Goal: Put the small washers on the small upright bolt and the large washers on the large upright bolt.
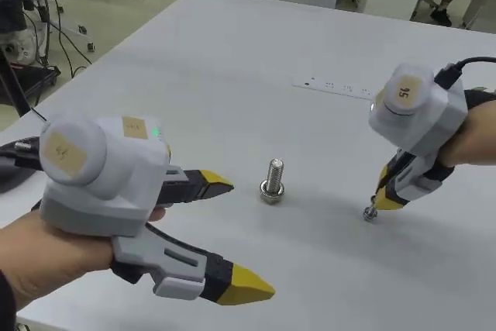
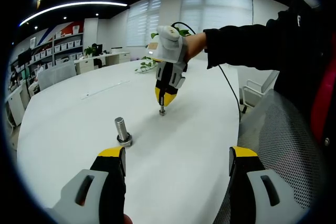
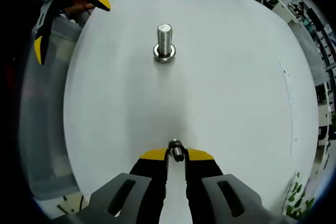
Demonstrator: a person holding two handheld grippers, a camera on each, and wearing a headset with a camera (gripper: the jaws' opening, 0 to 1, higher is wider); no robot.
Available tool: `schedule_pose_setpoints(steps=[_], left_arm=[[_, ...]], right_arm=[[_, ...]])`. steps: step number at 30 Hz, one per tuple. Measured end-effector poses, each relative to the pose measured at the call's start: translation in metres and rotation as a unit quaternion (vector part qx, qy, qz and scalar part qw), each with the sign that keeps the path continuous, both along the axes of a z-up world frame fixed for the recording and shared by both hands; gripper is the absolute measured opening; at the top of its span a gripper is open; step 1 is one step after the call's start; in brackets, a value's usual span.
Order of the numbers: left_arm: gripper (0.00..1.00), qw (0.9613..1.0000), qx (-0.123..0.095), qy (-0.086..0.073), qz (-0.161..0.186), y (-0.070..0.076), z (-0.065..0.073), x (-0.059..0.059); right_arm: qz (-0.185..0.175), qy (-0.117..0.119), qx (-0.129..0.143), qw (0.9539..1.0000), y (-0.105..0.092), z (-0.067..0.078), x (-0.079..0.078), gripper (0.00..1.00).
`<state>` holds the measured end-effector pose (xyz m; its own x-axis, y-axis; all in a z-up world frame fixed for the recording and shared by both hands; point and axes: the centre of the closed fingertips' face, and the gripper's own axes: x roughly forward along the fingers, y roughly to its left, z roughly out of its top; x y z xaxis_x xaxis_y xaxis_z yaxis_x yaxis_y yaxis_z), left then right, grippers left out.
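Pinching one small bolt [image 3: 175, 149] with right tool [image 3: 177, 156], left tool [image 2: 177, 153] wide, one large bolt [image 1: 273, 180] standing

shiny metal bolt [image 1: 273, 180], matt white table [image 1: 232, 75]

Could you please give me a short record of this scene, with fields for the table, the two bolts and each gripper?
surface: white table
large bolt: upright mid-table, apart from both grippers
washer: around the large bolt's base; how many cannot be told
small bolt: upright on the table, right of the large bolt
left gripper: jaws wide open, holding nothing, left of the large bolt
right gripper: pointing down, jaws closed on the small bolt's top
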<state>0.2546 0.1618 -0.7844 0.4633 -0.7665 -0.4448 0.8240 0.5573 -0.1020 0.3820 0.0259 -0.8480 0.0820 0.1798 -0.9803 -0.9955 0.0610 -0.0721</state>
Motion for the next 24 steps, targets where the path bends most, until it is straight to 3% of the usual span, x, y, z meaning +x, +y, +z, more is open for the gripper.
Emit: schedule_pose_setpoints(steps=[10,24], left_arm=[[0.80,1.0000,0.001,0.001,0.001,0.002,0.000,-0.001],[0.80,1.0000,0.001,0.001,0.001,0.002,0.000,-0.004]], right_arm=[[-0.005,0.006,-0.001,1.0000,0.001,-0.013,-0.002,0.13],[-0.003,0.003,-0.003,1.0000,0.000,-0.017,-0.004,0.14]])
